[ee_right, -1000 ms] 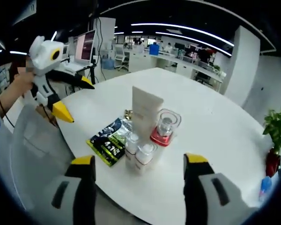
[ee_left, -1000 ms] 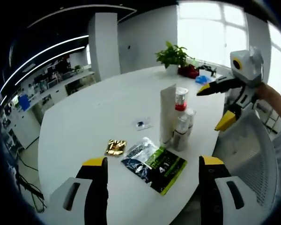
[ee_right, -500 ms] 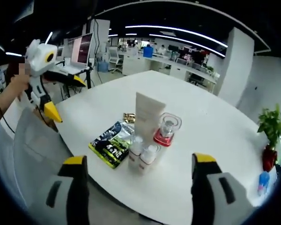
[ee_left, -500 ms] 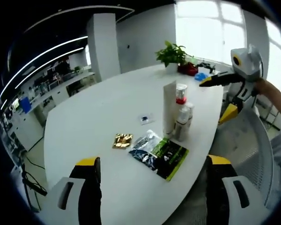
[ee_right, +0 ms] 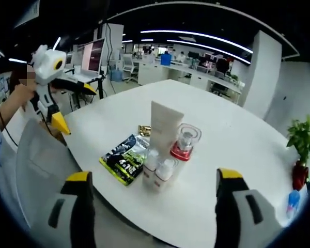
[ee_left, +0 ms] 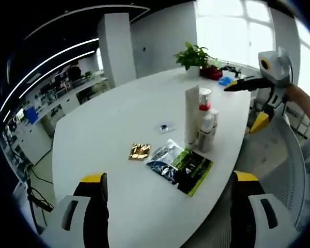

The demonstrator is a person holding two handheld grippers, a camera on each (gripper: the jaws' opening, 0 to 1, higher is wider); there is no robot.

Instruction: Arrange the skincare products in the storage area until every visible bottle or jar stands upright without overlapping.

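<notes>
Left gripper [ee_left: 168, 181] jaws spread wide, holding nothing, raised above the near edge of the white table [ee_left: 103, 124]; right gripper [ee_right: 151, 178] likewise spread wide and empty, off the table edge. In the left gripper view the skincare group sits toward the far right part of the table: a tall white tube [ee_left: 191, 113] standing upright, a clear jar with red base [ee_left: 204, 98] just behind it, and two small white bottles [ee_left: 207, 129] upright in front, all close together, some touching or nearly so. A dark and green sachet pack [ee_left: 182, 164] lies flat just beside the bottles, a small gold packet [ee_left: 139, 151] lies near it, and a small clear packet [ee_left: 166, 126] lies farther back. A potted plant [ee_left: 194, 57] stands at the far end of the table. In the right gripper view the tube [ee_right: 164, 125] stands at the table middle, the jar [ee_right: 185, 142] just to its right, the two bottles [ee_right: 159, 169] in front, the sachet pack [ee_right: 124, 158] flat to the left. The other gripper shows at the edge of each view, held by a hand [ee_right: 20, 95], jaws apart, clear of the table. A mesh chair back [ee_left: 287, 170] is near the table edge
</notes>
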